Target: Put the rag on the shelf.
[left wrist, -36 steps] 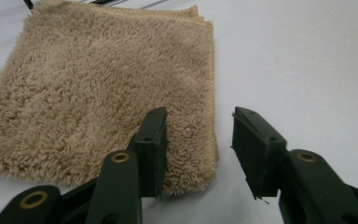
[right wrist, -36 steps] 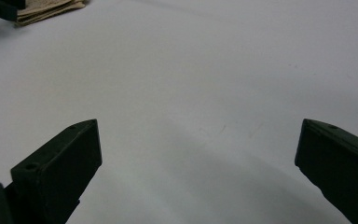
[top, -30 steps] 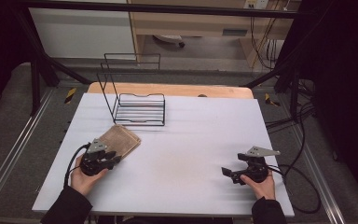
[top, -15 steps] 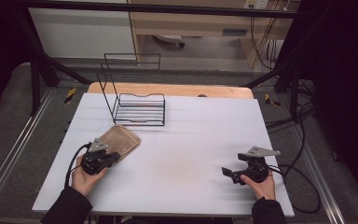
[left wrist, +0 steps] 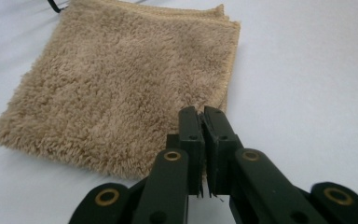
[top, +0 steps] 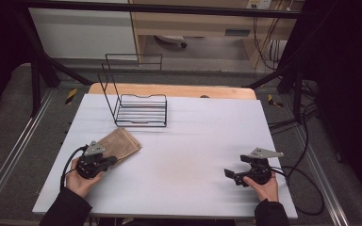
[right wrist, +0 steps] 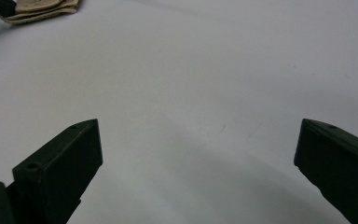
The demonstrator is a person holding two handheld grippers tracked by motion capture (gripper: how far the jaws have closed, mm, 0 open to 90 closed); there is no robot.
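The left gripper [left wrist: 204, 116] has just drawn its jaws together, and the left gripper view shows the two black pads all but meeting over the near edge of a folded tan towel [left wrist: 121, 88]. That edge runs in under the pads, but the jaw bodies cover the exact spot — a thin fold seems caught between them, though how much is hard to make out. From the high view the same gripper [top: 109, 161] is a dark lump at the towel's near corner, its jaws too small there to read, and the hand [top: 81, 175] behind it covers part of the body.

The towel [top: 121, 143] lies flat on the white worktop [top: 193, 141], toward the left edge and a little nearer the front than the middle. Close up, the pile and stitched hem are plain; its upper-left corner is cut off by the frame.

The right gripper [right wrist: 198, 140] stands wide apart with bare worktop between its jaws — nothing in them. Its own view catches just a scrap of the towel [right wrist: 42, 10] at the top left. In the high view it [top: 233, 175] rests near the front right corner.

A black wire rack [top: 139, 106] stands toward the back left, well apart from the towel.
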